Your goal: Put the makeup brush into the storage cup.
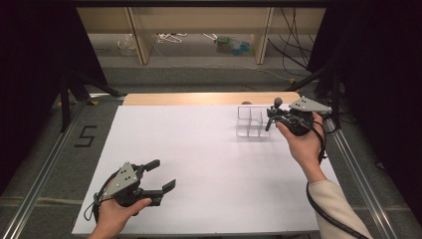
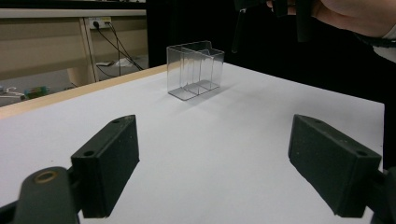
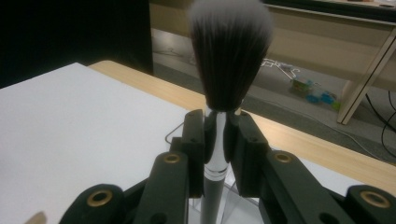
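Gripping a makeup brush [image 3: 218,121] by its silver ferrule, the right claw [image 1: 275,115] is held above the far right part of the white table [image 1: 209,169]. In the right gripper view the two black jaws press on either side of the ferrule; the dark, pale-tipped bristle head [image 3: 231,51] stands upright above them and the grey handle runs down between the jaw arms. In the high view the brush is at the left end of the right claw, bristles uppermost, directly beside the right-hand edge of a clear plastic organizer [image 1: 253,121]. Whether the handle's lower end touches the organizer cannot be told. The organizer, a transparent box divided by upright walls into compartments [image 2: 196,70], stands on the table near its far edge.

The left claw [image 1: 161,174] rests low over the near left corner of the table, well apart from the organizer and the brush. Its jaws stand wide apart, with bare white table surface between the two pads [image 2: 109,163] in the left gripper view. In that same view the organizer lies ahead across the table, and the right hand [image 2: 350,16] with its claw shows at the upper right, above the organizer. A strip of light wood [image 1: 209,98] borders the table's far edge.
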Tool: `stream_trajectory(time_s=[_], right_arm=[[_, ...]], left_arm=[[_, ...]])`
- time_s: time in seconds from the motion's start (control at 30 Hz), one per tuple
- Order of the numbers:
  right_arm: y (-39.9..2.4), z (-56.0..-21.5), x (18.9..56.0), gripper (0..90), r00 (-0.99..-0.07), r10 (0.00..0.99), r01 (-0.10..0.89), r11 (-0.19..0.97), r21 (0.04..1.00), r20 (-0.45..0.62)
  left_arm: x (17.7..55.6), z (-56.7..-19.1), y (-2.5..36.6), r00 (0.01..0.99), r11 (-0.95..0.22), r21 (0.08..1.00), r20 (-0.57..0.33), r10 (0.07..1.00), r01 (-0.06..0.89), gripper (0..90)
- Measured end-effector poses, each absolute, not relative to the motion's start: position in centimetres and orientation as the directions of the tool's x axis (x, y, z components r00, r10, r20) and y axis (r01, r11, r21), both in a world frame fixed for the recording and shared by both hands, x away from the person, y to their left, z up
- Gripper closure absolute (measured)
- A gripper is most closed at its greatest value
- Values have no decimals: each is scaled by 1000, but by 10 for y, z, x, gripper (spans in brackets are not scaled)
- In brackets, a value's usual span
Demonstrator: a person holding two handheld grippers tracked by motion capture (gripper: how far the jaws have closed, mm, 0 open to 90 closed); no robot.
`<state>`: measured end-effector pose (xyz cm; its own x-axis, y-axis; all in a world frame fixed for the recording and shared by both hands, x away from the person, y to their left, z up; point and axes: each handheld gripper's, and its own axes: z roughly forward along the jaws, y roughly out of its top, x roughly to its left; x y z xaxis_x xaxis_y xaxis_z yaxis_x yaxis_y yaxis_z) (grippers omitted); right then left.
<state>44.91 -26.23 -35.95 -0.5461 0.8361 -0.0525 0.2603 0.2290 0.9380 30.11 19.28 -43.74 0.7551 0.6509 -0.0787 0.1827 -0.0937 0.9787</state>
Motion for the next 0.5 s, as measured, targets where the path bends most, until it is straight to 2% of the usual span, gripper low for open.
stream_trajectory(time_s=[0.5], right_arm=[[-263, -358, 453, 776, -539, 841, 270, 221, 937, -43]], left_arm=[[301, -437, 193, 756, -94, 979, -78, 650, 182, 161]])
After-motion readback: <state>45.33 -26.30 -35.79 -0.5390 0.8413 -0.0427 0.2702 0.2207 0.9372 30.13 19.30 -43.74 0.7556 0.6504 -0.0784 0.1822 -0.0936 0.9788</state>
